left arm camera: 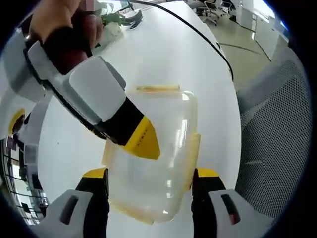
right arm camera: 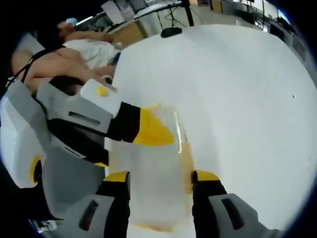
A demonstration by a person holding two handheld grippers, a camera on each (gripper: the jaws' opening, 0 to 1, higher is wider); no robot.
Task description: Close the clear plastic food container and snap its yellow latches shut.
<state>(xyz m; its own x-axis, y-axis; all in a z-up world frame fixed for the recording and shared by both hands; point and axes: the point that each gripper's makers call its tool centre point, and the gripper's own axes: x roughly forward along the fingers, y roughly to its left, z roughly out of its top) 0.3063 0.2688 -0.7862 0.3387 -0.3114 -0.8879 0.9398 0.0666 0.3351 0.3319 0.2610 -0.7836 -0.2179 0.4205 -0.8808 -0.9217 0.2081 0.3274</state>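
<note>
Here both hand-held grippers straddle clear container [left arm camera: 153, 163] on white table [left arm camera: 163, 54].

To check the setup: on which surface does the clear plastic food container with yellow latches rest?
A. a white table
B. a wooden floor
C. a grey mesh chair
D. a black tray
A: the clear plastic food container with yellow latches lies on the white table.

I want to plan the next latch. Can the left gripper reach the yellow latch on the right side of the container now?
Probably yes: the yellow latch lies just ahead of the left gripper, whose open jaws flank the container; nothing blocks it.
</note>
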